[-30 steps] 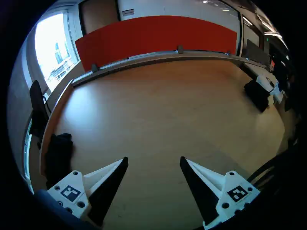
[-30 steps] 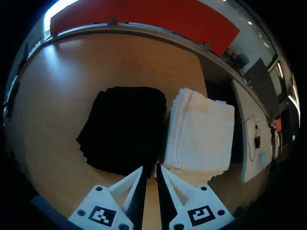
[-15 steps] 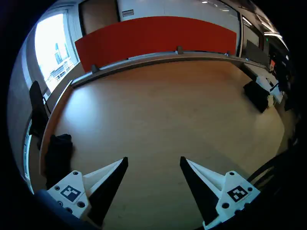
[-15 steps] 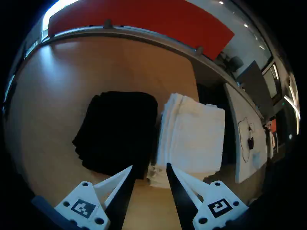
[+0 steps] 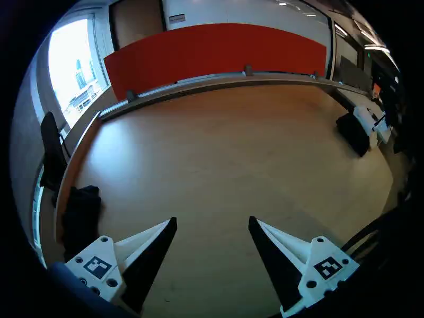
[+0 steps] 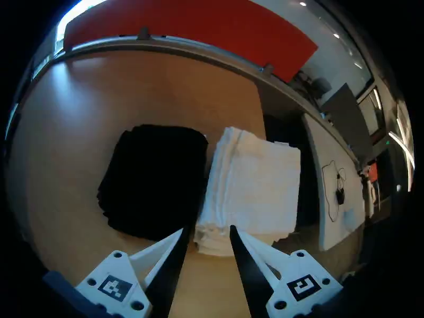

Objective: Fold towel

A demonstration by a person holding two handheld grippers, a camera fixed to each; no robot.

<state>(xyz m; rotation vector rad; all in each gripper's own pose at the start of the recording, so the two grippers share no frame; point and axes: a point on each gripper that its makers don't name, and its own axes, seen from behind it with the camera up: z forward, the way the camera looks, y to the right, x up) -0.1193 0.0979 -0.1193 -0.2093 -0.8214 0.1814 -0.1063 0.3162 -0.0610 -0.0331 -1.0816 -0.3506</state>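
Note:
In the right gripper view a stack of folded white towels [image 6: 253,188] lies on the wooden table, beside a stack of folded black towels [image 6: 151,183] on its left. My right gripper [image 6: 208,234] stands open just at the near edge of the white stack, with nothing between its fingers. In the left gripper view my left gripper [image 5: 212,222] is wide open over bare tabletop. Far off at the right edge of that view sit the black stack [image 5: 354,132] and the white stack [image 5: 369,115].
The wooden table [image 5: 222,159] ends at a grey rail with a red partition [image 5: 212,50] behind it. A dark cloth [image 5: 79,214] hangs at the table's left edge by a chair [image 5: 52,151]. A white side table [image 6: 331,185] with cables stands right of the towels.
My right gripper opened from shut and pulled back slightly; the towel stacks sit a bit more to the left in its view. The left gripper has not moved.

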